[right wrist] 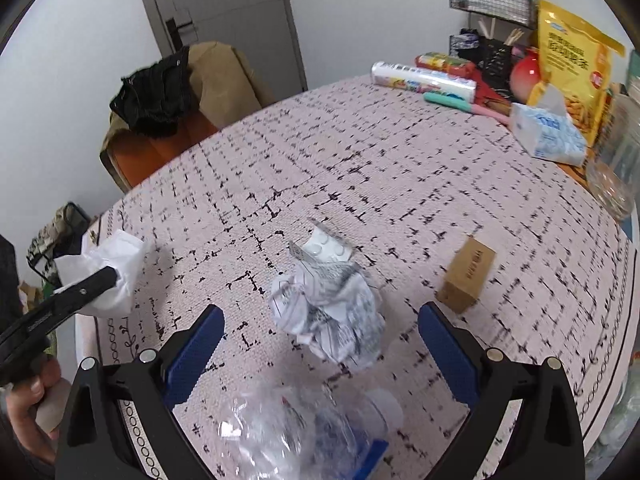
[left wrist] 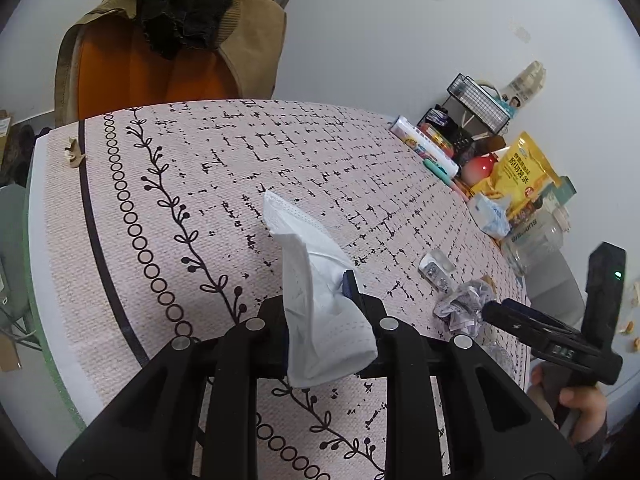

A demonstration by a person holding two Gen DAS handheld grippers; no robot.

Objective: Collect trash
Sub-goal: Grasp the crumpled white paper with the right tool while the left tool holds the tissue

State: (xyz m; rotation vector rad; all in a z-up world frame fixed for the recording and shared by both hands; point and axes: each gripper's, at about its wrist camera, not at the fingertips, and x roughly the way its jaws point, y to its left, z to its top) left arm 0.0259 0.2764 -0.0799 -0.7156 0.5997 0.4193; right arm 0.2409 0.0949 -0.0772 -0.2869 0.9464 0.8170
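Observation:
My left gripper (left wrist: 316, 300) is shut on a white tissue (left wrist: 316, 280) and holds it above the pink patterned tablecloth (left wrist: 240, 168); the tissue also shows at the left of the right wrist view (right wrist: 108, 276). My right gripper (right wrist: 320, 328) is open, its blue pads on either side of a crumpled printed paper ball (right wrist: 332, 312). A crushed clear plastic bottle (right wrist: 304, 428) lies just below, between the gripper's arms. A pill blister pack (right wrist: 326, 248) lies just beyond the ball. A small brown cardboard box (right wrist: 466, 274) lies to the right.
Along the table's far right stand a tissue pack (right wrist: 548, 132), a yellow snack bag (right wrist: 572, 68), a glass jar (right wrist: 612, 188), a wrapped roll (right wrist: 420, 76) and a wire rack (right wrist: 492, 0). An orange chair with clothes (left wrist: 168, 40) stands behind the table.

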